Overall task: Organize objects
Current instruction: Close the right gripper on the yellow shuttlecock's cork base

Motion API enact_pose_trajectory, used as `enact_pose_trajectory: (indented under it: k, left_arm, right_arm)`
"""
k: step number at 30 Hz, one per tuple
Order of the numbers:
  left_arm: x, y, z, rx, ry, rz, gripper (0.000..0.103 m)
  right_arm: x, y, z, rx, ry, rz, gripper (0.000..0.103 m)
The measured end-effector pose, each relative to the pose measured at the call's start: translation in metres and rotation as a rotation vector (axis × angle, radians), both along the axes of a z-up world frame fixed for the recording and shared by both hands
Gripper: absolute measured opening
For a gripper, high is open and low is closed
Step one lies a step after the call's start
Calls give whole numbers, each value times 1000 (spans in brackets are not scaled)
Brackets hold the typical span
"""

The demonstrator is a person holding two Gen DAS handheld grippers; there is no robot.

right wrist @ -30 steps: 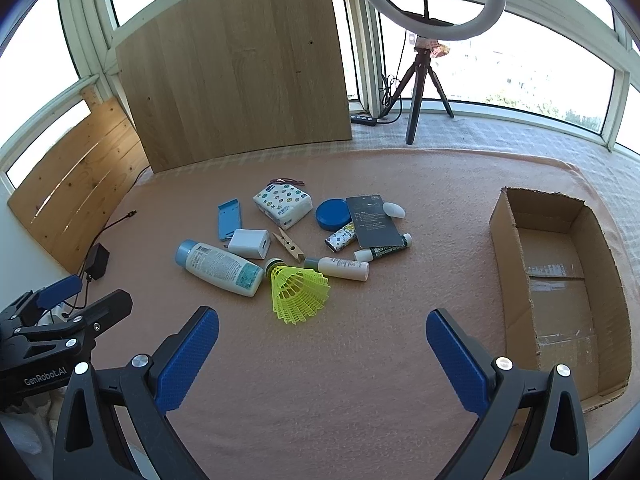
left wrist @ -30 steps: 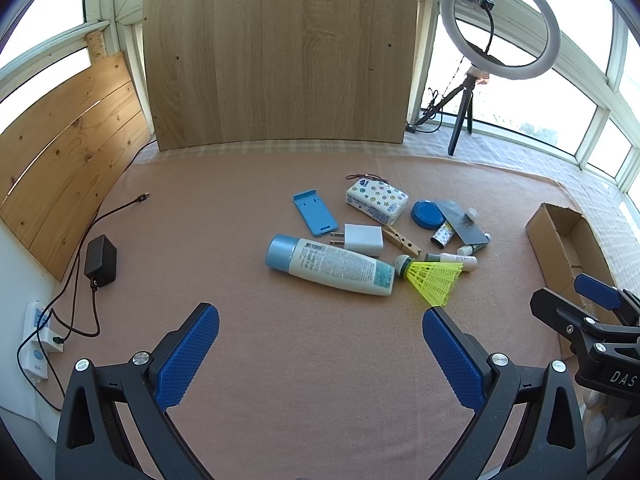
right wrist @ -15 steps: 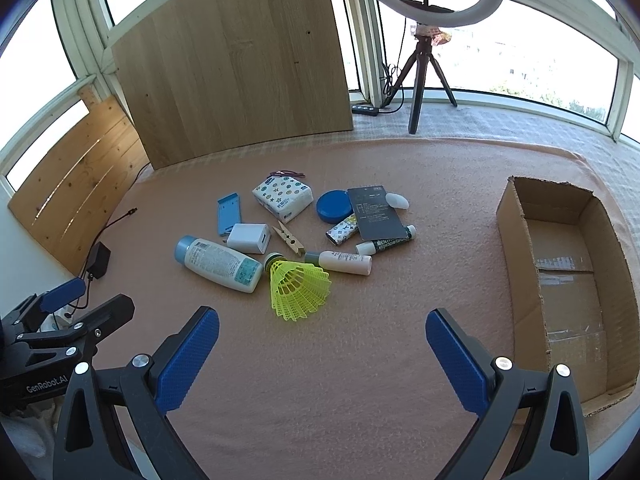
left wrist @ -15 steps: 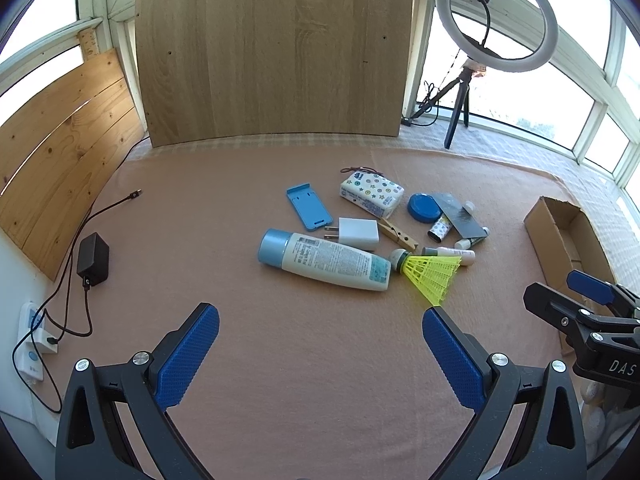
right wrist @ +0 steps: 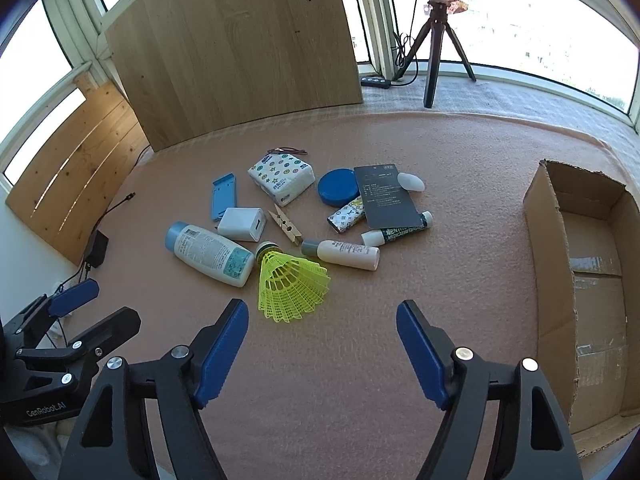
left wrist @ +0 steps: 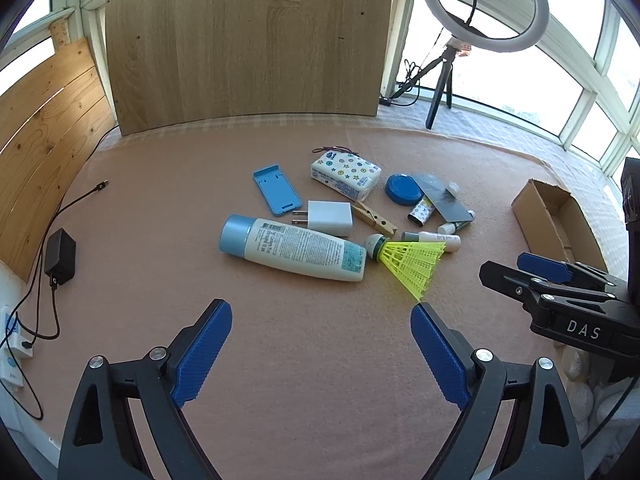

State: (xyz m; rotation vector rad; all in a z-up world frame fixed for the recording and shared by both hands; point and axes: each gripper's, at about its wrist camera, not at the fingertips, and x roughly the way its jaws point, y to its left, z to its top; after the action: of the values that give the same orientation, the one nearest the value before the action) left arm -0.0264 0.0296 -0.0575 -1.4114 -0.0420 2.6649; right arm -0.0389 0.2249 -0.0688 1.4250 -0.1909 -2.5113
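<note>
The cardboard box (right wrist: pixel 592 280) is seen right of the yellow shuttlecock (right wrist: pixel 290 284). The right gripper (right wrist: pixel 322 320), jaws spread but just closing on nothing, is held just before it; the left gripper (left wrist: pixel 320 322), likewise, left of it.

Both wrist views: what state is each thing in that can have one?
Brown cardboard box: open, empty.
White lotion bottle with blue cap: capped, lying flat.
Yellow plastic shuttlecock: on its side.
Wooden clothespin: closed, flat.
Small white tube with grey cap: capped, lying.
Left gripper: open, holding nothing, jaws just narrowed.
Right gripper: open, holding nothing, jaws just narrowed.
</note>
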Motion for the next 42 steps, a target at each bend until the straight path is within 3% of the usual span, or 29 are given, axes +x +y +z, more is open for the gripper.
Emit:
enact_pose_trajectory:
  k: [12, 18, 25, 31, 37, 40, 42]
  left_arm:
    - [-28, 24, -26, 30, -62, -40, 70]
    - [-35, 38, -43, 30, -102, -81, 55]
    - [-40, 51, -56, 61, -137, -125, 54]
    - [-49, 53, -66, 64, -145, -146, 54]
    - [-56, 50, -75, 121, -153, -179, 38]
    - [-59, 49, -77, 137, -150, -191, 28]
    - [-60, 48, -78, 153, -152, -192, 15]
  right_arm:
    - [-40, -11, -36, 30, -56, 107, 44]
    - [-52, -18, -42, 42, -57, 172, 40]
    - [-61, -28, -46, 52, -63, 242, 33]
    - [-66, -37, -54, 32, -92, 283, 15]
    - [-65, -41, -58, 8, -109, 297, 6]
    - [-65, -41, -58, -1, -115, 294, 4]
    - [-64, -40, -58, -10, -118, 288, 3]
